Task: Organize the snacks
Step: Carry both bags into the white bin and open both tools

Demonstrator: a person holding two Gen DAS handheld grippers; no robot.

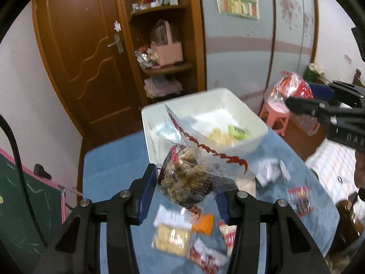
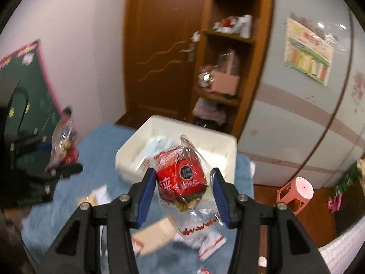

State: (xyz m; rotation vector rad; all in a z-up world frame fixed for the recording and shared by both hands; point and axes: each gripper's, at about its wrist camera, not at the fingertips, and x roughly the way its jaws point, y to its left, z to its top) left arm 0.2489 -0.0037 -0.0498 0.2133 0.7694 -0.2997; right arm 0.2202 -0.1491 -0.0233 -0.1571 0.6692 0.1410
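Note:
My left gripper (image 1: 186,182) is shut on a clear snack packet (image 1: 186,180) of brown puffed pieces with red and black print, held above the blue table (image 1: 109,166). Its clear tail hangs toward the white bin (image 1: 255,123). My right gripper (image 2: 181,182) is shut on a red-labelled snack packet (image 2: 180,178) in clear wrap, raised in front of the white bin (image 2: 230,146). The right gripper (image 1: 308,108) with its packet (image 1: 292,89) shows at the right edge of the left wrist view. The left gripper (image 2: 66,166) and its packet (image 2: 63,141) appear at left in the right wrist view.
Several loose packets (image 1: 173,237) lie on the blue cloth below the left gripper. A green wrapper (image 1: 238,132) and a pale biscuit pack (image 1: 219,135) lie in the bin. A wooden shelf (image 1: 159,45) and door (image 1: 86,52) stand behind. A pink stool (image 2: 296,194) stands at right.

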